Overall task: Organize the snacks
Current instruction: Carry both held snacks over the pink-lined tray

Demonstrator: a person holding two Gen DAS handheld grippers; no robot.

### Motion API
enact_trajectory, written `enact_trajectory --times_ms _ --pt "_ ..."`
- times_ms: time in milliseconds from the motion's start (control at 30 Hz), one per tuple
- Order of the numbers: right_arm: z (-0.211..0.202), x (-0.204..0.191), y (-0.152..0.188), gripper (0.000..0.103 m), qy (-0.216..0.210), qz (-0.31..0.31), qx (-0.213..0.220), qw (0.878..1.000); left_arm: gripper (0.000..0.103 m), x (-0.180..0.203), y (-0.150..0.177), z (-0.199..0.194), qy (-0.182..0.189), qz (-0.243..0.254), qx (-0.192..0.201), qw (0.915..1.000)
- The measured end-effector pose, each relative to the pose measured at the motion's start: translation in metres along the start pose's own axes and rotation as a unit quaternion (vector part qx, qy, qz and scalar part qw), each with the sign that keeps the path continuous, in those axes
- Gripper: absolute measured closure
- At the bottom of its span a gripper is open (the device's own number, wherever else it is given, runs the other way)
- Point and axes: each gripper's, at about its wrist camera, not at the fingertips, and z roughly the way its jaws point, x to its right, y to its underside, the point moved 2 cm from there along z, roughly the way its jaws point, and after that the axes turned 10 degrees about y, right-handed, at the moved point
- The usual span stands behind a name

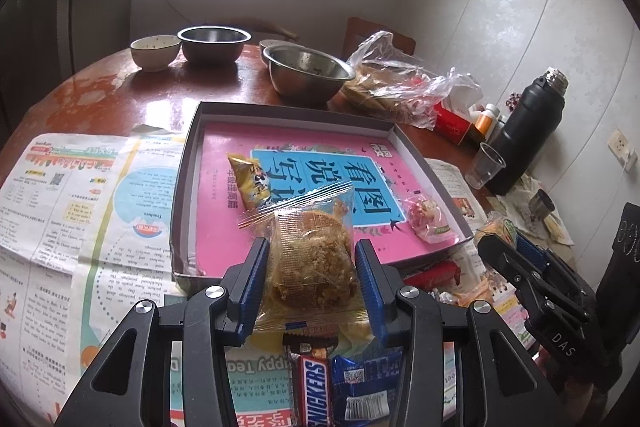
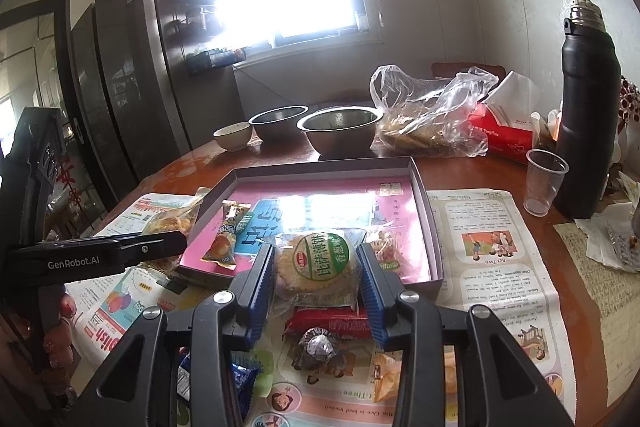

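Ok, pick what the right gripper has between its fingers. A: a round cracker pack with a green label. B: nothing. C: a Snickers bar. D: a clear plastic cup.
A: in the right wrist view the right gripper is shut on the cracker pack, its blue pads pressing both sides of the green-labelled wrapper.

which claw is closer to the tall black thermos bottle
Right. The right claw, shut on a round cracker packet, sits on the side of the tray nearest the tall black thermos bottle. The left claw, holding a crumbly pastry packet, is farther away, beyond the right one.
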Motion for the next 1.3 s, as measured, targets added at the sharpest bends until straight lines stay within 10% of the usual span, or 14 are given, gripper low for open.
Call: enact_trajectory --times_ms 1300 --pt "0.049 0.033 -0.026 0.062 0.043 0.041 -0.015 0.998 0.058 0.004 -0.032 0.063 0.028 0.004 -0.027 0.9992"
